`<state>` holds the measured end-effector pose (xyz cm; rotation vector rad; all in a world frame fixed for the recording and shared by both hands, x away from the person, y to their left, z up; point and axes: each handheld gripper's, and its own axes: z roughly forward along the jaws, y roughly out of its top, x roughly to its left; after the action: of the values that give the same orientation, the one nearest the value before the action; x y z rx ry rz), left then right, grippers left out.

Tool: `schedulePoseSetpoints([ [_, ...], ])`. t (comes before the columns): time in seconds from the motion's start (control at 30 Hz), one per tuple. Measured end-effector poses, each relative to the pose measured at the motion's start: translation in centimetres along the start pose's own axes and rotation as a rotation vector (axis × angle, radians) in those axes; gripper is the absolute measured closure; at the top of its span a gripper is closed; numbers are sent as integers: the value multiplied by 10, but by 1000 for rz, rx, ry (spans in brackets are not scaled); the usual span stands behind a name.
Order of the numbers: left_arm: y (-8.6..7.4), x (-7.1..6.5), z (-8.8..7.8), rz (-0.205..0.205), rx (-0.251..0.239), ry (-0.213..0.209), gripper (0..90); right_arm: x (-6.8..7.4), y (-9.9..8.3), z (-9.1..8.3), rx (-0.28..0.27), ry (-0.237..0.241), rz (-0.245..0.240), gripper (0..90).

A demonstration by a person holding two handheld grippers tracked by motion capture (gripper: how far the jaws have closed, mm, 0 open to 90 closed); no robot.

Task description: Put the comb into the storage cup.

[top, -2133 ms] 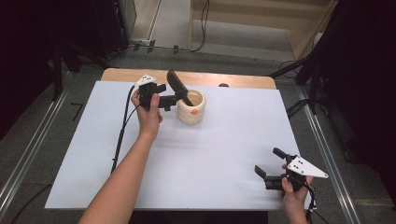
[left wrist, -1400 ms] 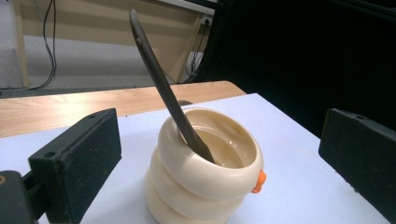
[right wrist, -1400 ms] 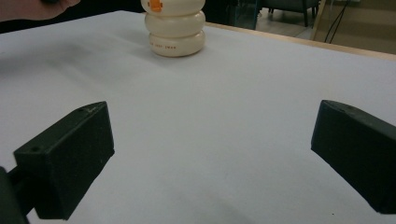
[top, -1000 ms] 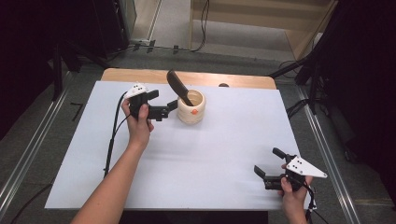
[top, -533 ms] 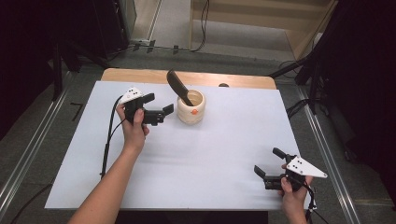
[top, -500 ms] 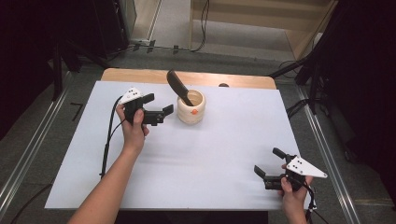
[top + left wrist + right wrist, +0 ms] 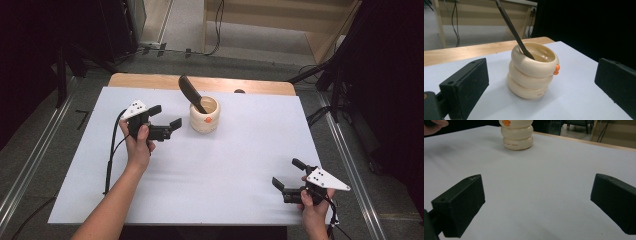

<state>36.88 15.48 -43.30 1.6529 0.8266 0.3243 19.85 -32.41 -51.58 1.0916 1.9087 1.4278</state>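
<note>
At the near right corner of the white table (image 7: 240, 165) I hold my right gripper (image 7: 291, 180) with jaws spread wide, gripping nothing, well apart from the cream ringed holder (image 7: 205, 115). Farther out, my left gripper (image 7: 165, 116) is also open and empty, just beside the holder's left side, jaws pointing at it. A dark utensil (image 7: 190, 93) leans in the holder. Since two seconds ago, my left gripper has backed away from the utensil.

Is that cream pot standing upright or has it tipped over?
Upright. The pot sits flat on its base on the table, with a dark utensil leaning inside.
</note>
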Motion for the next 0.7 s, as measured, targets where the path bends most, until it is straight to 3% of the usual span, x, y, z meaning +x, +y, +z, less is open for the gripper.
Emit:
schedulePoseSetpoints([
  [0.7,-19,-3,-33,20,-16,9,0,0,0,0,-1,-1,-2,0],
])
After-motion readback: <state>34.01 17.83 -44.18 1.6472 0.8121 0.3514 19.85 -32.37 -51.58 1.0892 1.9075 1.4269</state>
